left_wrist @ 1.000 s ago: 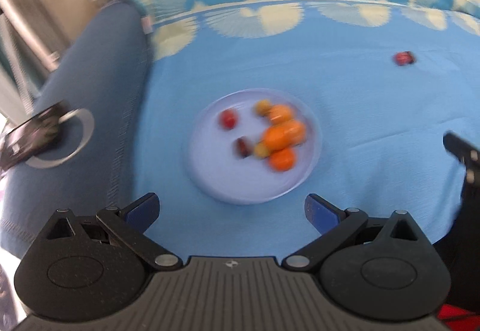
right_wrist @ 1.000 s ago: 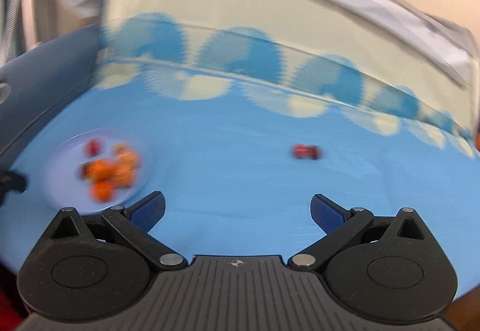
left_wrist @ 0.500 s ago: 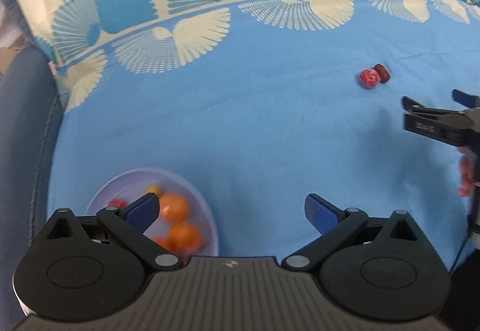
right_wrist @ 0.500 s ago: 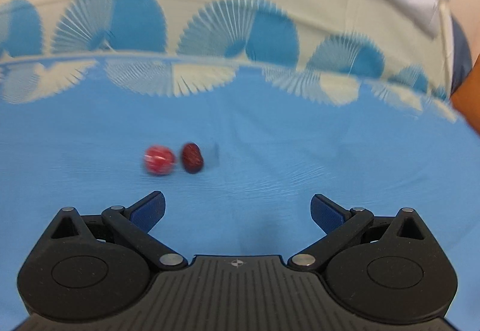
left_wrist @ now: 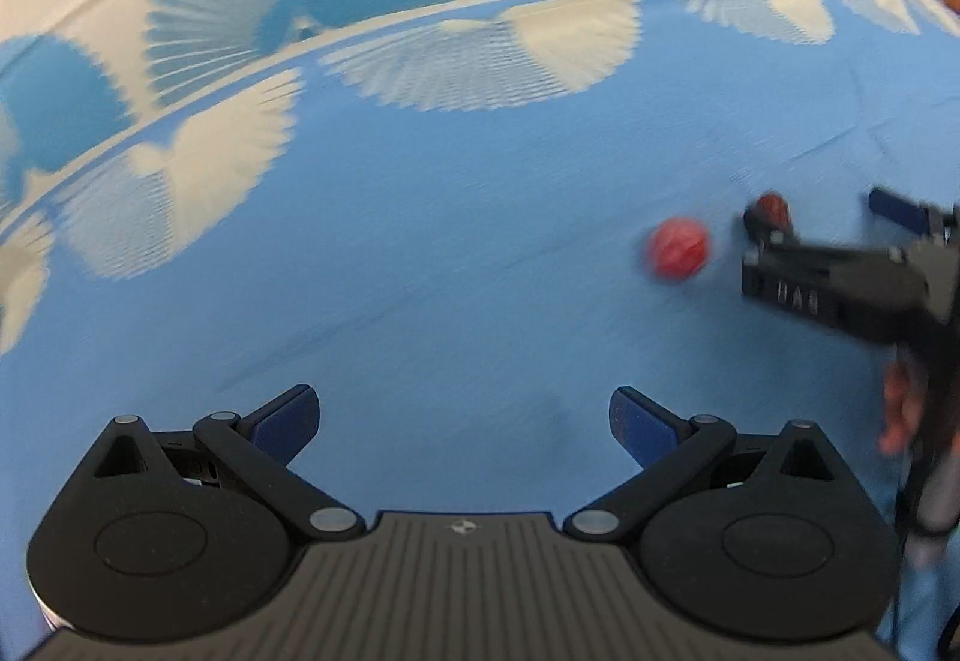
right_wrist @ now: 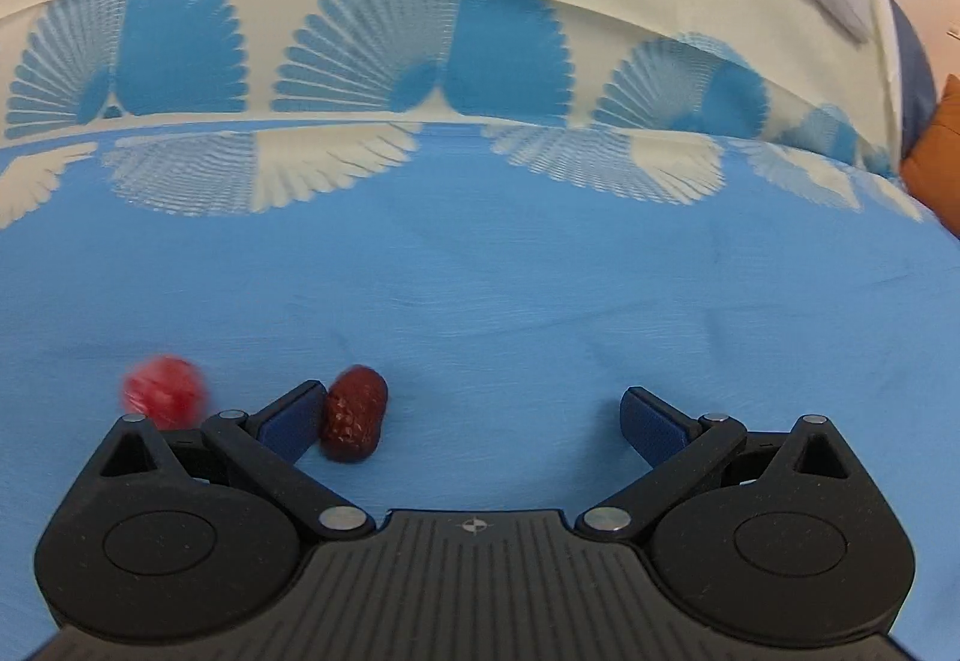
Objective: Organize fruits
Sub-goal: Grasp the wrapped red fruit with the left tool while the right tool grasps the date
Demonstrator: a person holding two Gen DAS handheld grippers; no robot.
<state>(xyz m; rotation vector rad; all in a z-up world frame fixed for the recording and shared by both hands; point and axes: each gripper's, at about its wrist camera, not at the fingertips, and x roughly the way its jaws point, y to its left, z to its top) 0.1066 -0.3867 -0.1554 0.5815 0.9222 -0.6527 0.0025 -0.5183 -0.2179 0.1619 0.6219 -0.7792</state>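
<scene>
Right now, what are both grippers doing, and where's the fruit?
Left gripper open, empty. Right gripper open, low over the blue cloth, dark red date beside its left finger. Round red fruit outside the fingers. Nothing blocking.

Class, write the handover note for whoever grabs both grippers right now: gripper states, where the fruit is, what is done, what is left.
Left gripper: open, empty, hovering over the blue cloth.
Right gripper: open, low over the cloth, the dark red date just inside its left finger.
Round red fruit: loose on the cloth, outside that finger.
Done: nothing gripped; no plate in view now.
Left: likely close on the date, then collect the red fruit.
</scene>
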